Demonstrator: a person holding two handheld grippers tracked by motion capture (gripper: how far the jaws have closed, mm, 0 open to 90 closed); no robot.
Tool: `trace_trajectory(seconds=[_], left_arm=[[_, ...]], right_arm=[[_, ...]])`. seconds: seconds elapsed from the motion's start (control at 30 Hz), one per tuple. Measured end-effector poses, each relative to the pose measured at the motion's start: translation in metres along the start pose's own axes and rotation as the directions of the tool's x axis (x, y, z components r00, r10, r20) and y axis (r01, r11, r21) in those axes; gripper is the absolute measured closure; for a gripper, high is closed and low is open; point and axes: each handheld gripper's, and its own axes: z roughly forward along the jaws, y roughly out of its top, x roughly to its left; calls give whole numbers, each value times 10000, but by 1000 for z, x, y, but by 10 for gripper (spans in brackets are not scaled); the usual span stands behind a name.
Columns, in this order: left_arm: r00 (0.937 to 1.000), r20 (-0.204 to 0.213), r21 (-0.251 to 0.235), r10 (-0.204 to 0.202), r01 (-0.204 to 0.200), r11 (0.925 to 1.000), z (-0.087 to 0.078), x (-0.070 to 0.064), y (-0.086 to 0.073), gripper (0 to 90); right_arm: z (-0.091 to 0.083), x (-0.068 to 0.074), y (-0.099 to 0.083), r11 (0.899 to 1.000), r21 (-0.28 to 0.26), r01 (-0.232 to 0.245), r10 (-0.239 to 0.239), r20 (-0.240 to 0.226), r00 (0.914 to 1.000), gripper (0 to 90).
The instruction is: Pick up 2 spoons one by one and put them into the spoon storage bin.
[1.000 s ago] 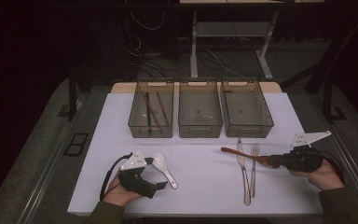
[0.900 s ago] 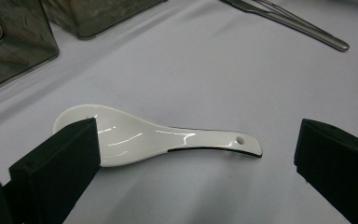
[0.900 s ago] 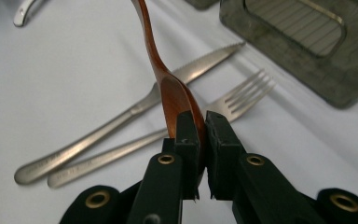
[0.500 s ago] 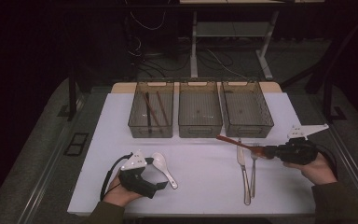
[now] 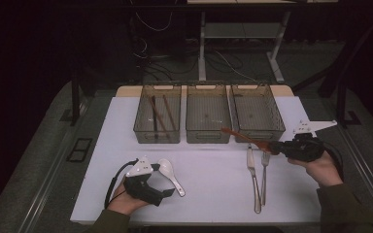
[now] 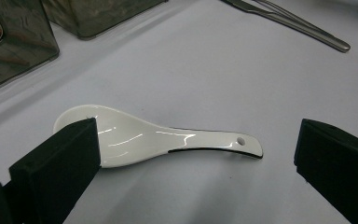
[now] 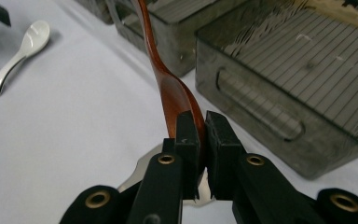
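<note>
A white ceramic spoon (image 5: 171,175) (image 6: 144,140) lies flat on the white table (image 5: 209,194). My left gripper (image 5: 169,191) (image 6: 196,140) is open at table height, its jaws spread wide on either side of the spoon, and the left jaw hides part of the bowl. My right gripper (image 5: 278,145) (image 7: 198,121) is shut on the bowl end of a brown wooden spoon (image 5: 243,137) (image 7: 168,88). It holds the spoon above the table, with the handle pointing towards the bins, in front of the right bin (image 5: 277,119).
Three dark see-through bins stand in a row at the back. The left bin (image 5: 158,137) holds chopsticks (image 5: 169,112), and the middle bin (image 5: 208,137) looks bare. A metal knife (image 5: 253,179) and fork (image 5: 264,174) lie on the table below the right hand.
My right gripper has lifted the wooden spoon off the table and carried it back towards the bins. The left gripper and the white spoon have stayed put.
</note>
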Motion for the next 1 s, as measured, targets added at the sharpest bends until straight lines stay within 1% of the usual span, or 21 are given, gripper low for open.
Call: trace_trajectory(seconds=[0.1,0.2,0.3,0.53,0.63,0.73,0.8,0.9,0.97,1.0], left_arm=[[10000,6,-16,-14,14,10000,0,0,0,0],[10000,30,15,11,-11,10000,0,0,0,0],[10000,36,37,32,-32,10000,1,0,0,0],[10000,60,37,51,-52,10000,2,-1,0,0],[10000,58,13,57,-57,10000,1,0,1,0],[10000,65,14,60,-60,10000,2,0,1,0],[10000,66,4,60,-60,10000,1,0,1,0],[9999,74,1,74,-74,10000,0,-1,1,0],[9999,78,10,77,-77,10000,1,0,0,0],[9999,86,8,69,-69,10000,1,0,0,0]], right_arm=[[2,1,8,9998,-169,-79,81,92,9999,838],[7,2,16,9997,-258,-55,59,131,9999,838],[14,4,26,9995,-319,-13,17,145,9999,838],[31,11,49,9989,-463,-36,54,404,9992,838],[39,14,59,9988,-489,37,-10,554,9985,838],[49,16,66,9988,-480,40,-12,582,9983,838],[56,18,71,9988,-464,176,-145,659,9977,838],[66,20,76,9987,-435,252,-223,646,9977,838],[72,22,79,9989,-425,222,-195,629,9978,838],[75,23,80,9988,-402,292,-265,652,9975,838]])
